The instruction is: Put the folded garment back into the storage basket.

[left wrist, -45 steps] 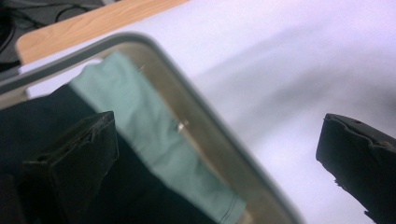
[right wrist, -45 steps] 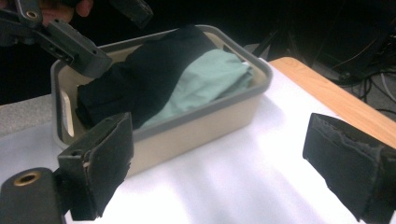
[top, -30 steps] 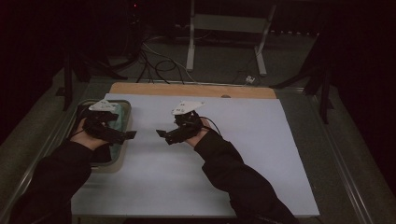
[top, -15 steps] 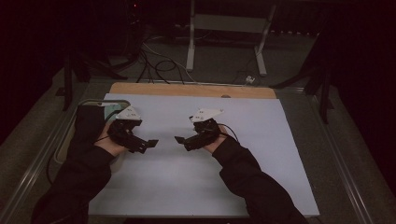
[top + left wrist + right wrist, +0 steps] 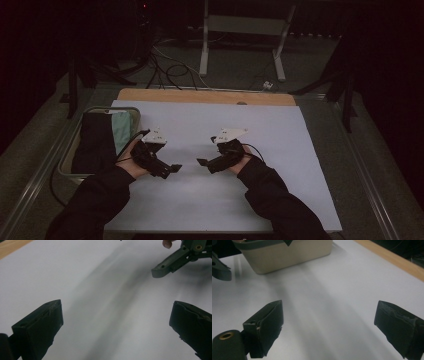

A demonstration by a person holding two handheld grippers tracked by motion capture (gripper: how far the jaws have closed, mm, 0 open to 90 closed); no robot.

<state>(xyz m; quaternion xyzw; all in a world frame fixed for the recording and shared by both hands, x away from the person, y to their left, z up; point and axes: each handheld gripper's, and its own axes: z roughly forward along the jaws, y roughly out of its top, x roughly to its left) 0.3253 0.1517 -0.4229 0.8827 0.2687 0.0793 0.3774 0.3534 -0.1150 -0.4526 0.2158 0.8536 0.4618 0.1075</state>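
My left gripper (image 5: 173,168) hovers low over the white sheet (image 5: 285,150), just right of the bin (image 5: 107,109), pointing right. My right gripper (image 5: 202,162) faces it from a short distance, pointing left. In the left gripper view the left gripper (image 5: 117,325) has its jaws spread wide over bare sheet, with the other gripper's jaw tip (image 5: 170,263) at the upper right. The right gripper (image 5: 329,327) is also open, nothing between its jaws, with the beige bin (image 5: 287,255) ahead of it.
The bin at the table's left edge holds a dark cloth (image 5: 95,142) and a pale teal cloth (image 5: 121,131). A wooden strip (image 5: 200,96) borders the sheet's far side. Cables and a metal stand lie on the floor beyond the table.
Both hands have moved rightward and nearer. The left gripper has left the bin and come out over the sheet. The right gripper has shifted right, so the two now face each other.
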